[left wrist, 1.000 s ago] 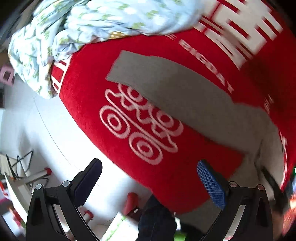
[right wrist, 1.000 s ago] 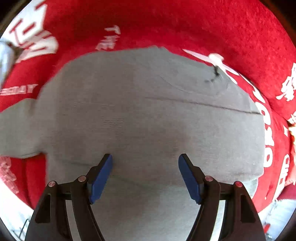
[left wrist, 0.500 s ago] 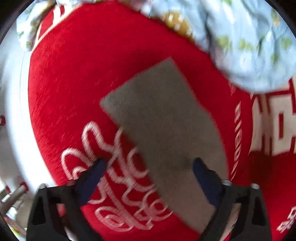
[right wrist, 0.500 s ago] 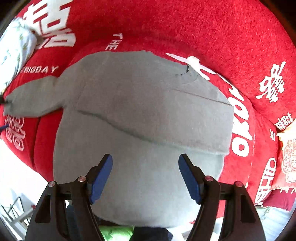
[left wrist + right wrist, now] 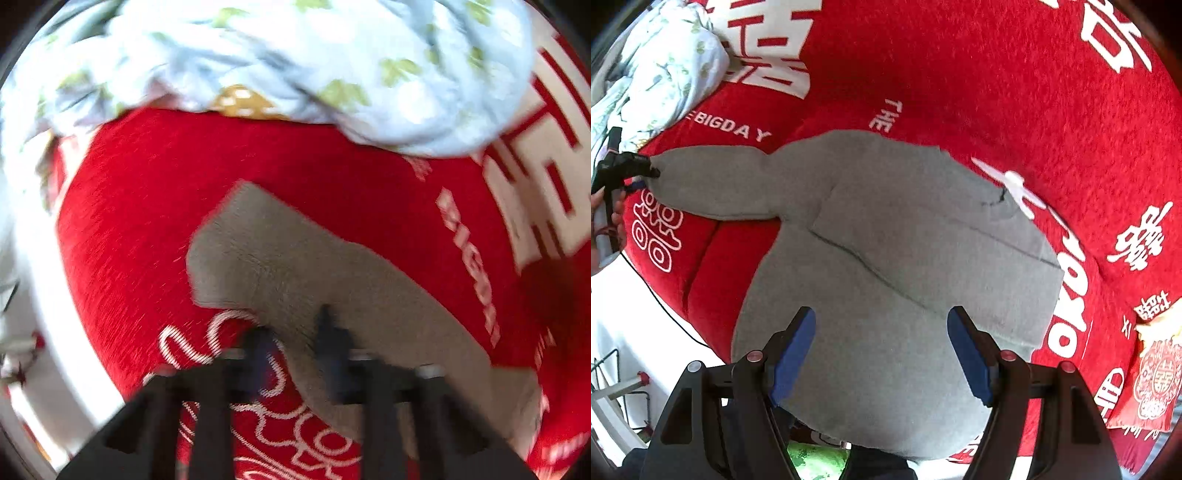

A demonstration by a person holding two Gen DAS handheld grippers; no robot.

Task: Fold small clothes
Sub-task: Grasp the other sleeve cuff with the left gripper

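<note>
Left wrist: left gripper (image 5: 295, 332), jaws just closed, pinching the grey sweater (image 5: 332, 280) sleeve on the red blanket (image 5: 147, 221); floral quilt (image 5: 295, 55) bunched at 12 o'clock.

Right wrist: right gripper (image 5: 882, 350) jaws open, empty, above the sweater body; sleeve stretches toward 9 o'clock; quilt at 10 o'clock.

Right gripper (image 5: 881, 345): I see black angular arms, lower frame, with blue textured pads (image 5: 794, 349) and red-capped and silver screws along the linkage.
Left gripper (image 5: 295, 345): I see blurred black arms, bottom centre, with dark blue tips.
Hand (image 5: 605, 218): left edge, on a pale handle.
</note>
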